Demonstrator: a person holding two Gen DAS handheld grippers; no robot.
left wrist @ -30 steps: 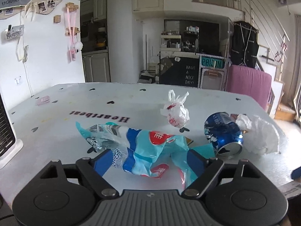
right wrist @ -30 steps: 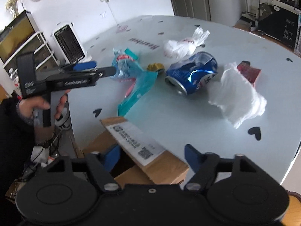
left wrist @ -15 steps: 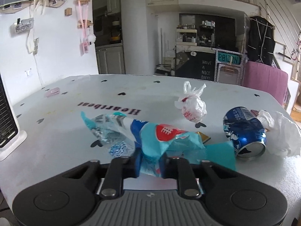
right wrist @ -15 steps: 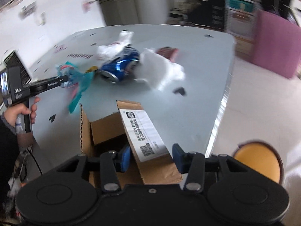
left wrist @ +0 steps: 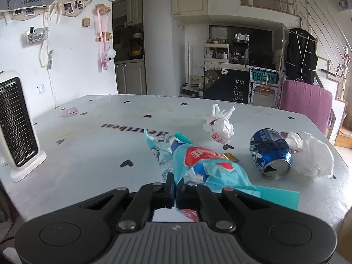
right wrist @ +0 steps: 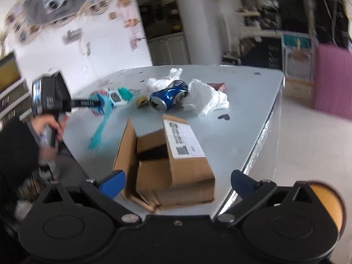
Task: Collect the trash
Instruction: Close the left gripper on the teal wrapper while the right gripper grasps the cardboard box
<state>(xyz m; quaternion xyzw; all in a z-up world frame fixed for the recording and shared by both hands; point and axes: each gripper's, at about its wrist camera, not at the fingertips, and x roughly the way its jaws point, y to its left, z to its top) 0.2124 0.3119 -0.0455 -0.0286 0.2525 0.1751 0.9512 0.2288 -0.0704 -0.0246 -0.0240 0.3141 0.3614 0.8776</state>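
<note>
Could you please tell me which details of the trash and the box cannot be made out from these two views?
- Cardboard box contents: right wrist view, its flaps and walls hide the inside.
- Red packet: mostly hidden behind the white tissue; the left wrist view shows only a sliver.
- Small gold item: partly covered by the blue wrapper; motion-blurred in the right view.
- Box label text: blurred.
- Left gripper fingertips: buried in the wrapper.
</note>
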